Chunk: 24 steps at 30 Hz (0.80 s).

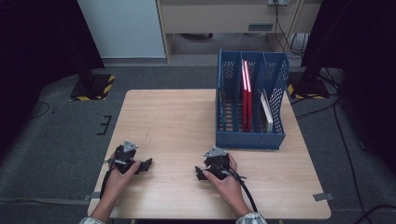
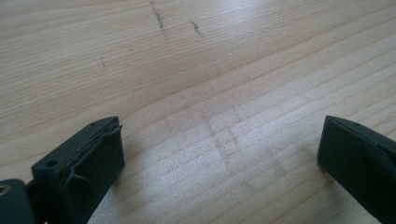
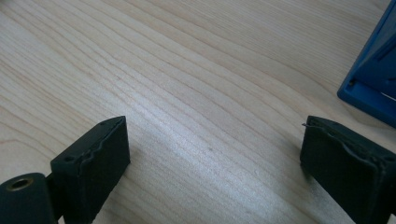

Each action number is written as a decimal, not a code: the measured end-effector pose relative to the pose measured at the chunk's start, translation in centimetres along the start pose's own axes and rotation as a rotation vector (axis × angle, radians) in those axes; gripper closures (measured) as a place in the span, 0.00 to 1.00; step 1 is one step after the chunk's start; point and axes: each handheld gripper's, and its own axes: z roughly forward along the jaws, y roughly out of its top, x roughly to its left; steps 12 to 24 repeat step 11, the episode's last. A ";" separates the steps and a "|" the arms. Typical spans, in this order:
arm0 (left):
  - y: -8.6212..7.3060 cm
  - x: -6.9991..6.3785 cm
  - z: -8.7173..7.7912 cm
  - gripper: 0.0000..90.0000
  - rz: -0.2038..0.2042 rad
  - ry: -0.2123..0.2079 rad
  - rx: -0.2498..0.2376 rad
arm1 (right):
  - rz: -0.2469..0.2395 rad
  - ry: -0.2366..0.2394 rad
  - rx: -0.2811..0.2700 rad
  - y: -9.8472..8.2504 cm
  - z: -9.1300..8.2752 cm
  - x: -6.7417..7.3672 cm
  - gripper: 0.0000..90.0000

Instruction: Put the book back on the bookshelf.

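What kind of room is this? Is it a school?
Probably a lab or test room, not a classroom. A lone wooden table stands on grey carpet, dark stands with hazard-striped bases sit beside it, and cables trail over the floor.

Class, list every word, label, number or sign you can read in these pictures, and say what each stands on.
None can be read.
Red books in the blue rack: no lettering legible.
White book: too small to tell.
Yellow-black striped stand bases: warning stripes, no words.
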 end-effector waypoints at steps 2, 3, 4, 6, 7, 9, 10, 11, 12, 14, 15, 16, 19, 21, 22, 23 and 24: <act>0.0 0.0 0.0 0.00 0.000 0.000 0.000 | -0.002 -0.003 0.005 0.1 0.1 0.0 0.08; 0.0 0.0 0.0 0.00 0.000 0.000 0.000 | -0.001 -0.001 0.007 0.1 0.1 0.0 0.08; 0.0 0.0 0.0 0.00 0.000 0.000 0.000 | -0.001 0.000 0.008 0.1 0.1 0.0 0.07; 0.0 0.0 0.0 0.00 0.000 -0.001 0.000 | 0.001 -0.005 0.011 0.1 0.1 0.0 0.05; 0.0 0.0 0.0 0.00 0.000 -0.001 0.000 | 0.004 -0.006 0.013 0.1 0.1 0.0 0.05; 0.0 0.0 0.0 0.00 -0.002 -0.002 -0.002 | 0.006 -0.009 0.015 0.1 0.1 0.0 0.04; 0.0 0.0 0.1 0.00 -0.002 -0.002 -0.003 | 0.008 -0.011 0.017 0.0 0.1 0.0 0.03; 0.0 0.0 0.1 0.00 -0.002 -0.002 -0.002 | 0.009 -0.014 0.017 0.0 0.1 0.0 0.03; 0.0 0.0 0.1 0.00 -0.002 -0.002 -0.002 | 0.009 -0.014 0.017 0.0 0.1 0.0 0.03; 0.0 0.0 0.1 0.00 -0.002 -0.002 -0.002 | 0.009 -0.014 0.017 0.0 0.1 0.0 0.03; 0.0 0.0 0.1 0.00 -0.002 -0.002 -0.002 | 0.009 -0.014 0.017 0.0 0.1 0.0 0.03; 0.0 0.0 0.1 0.00 -0.002 -0.002 -0.002 | 0.009 -0.014 0.017 0.0 0.1 0.0 0.03; 0.0 0.0 0.1 0.00 -0.002 -0.002 -0.002 | 0.009 -0.014 0.017 0.0 0.1 0.0 0.03; 0.0 0.0 0.1 0.00 -0.002 -0.002 -0.002 | 0.009 -0.014 0.017 0.0 0.1 0.0 0.03; 0.0 0.0 0.1 0.00 -0.002 -0.002 -0.002 | 0.009 -0.014 0.017 0.0 0.1 0.0 0.03; 0.0 0.0 0.1 0.00 -0.002 -0.002 -0.002 | 0.009 -0.014 0.017 0.0 0.1 0.0 0.03; 0.0 0.0 0.1 0.00 -0.002 -0.002 -0.002 | 0.009 -0.014 0.017 0.0 0.1 0.0 0.03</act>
